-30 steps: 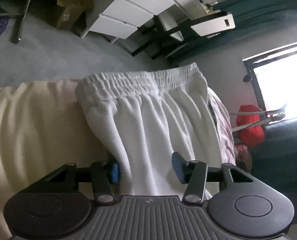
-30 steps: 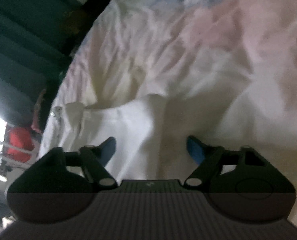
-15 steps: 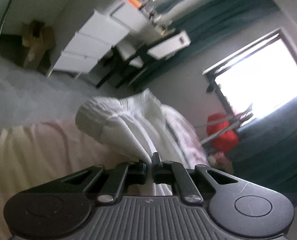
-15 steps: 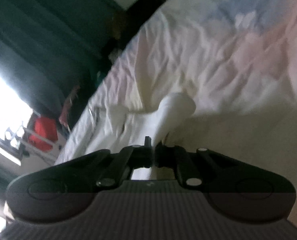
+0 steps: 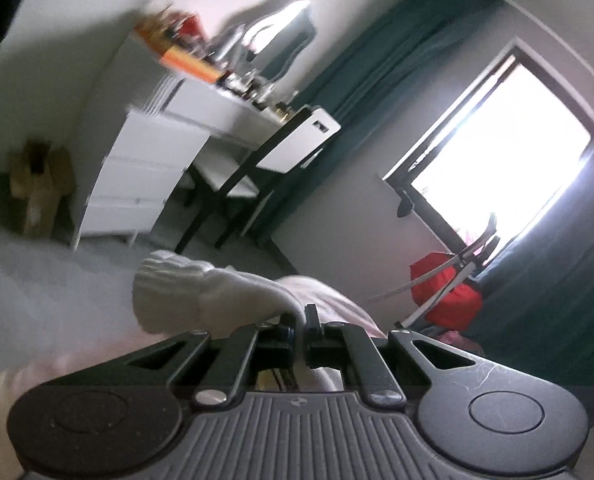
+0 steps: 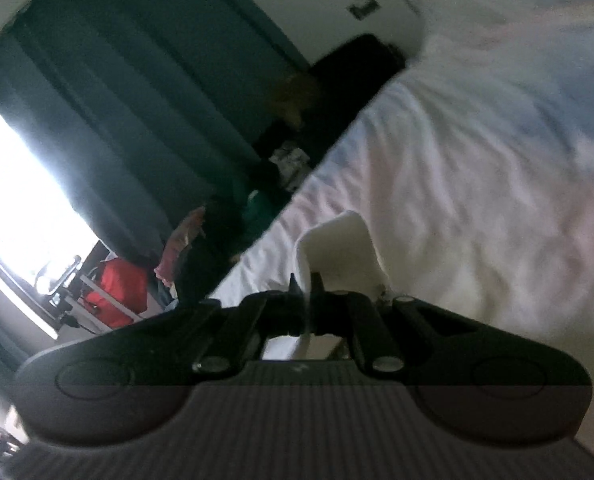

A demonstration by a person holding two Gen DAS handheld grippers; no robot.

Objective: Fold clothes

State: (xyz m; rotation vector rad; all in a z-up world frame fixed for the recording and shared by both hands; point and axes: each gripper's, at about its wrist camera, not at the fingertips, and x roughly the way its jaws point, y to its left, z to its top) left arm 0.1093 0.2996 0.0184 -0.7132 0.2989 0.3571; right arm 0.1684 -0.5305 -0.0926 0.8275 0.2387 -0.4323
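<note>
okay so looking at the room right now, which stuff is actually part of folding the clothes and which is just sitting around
Part of the job:
left gripper, shut on the white shorts
right gripper, shut on the same shorts
bed sheet underneath

Just lying about:
white drawers
cardboard box
red bag
dark curtains

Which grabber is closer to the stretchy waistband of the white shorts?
Left. The left gripper pinches the white shorts just below the bunched waistband. The right gripper pinches another part; no waistband shows there.
</note>
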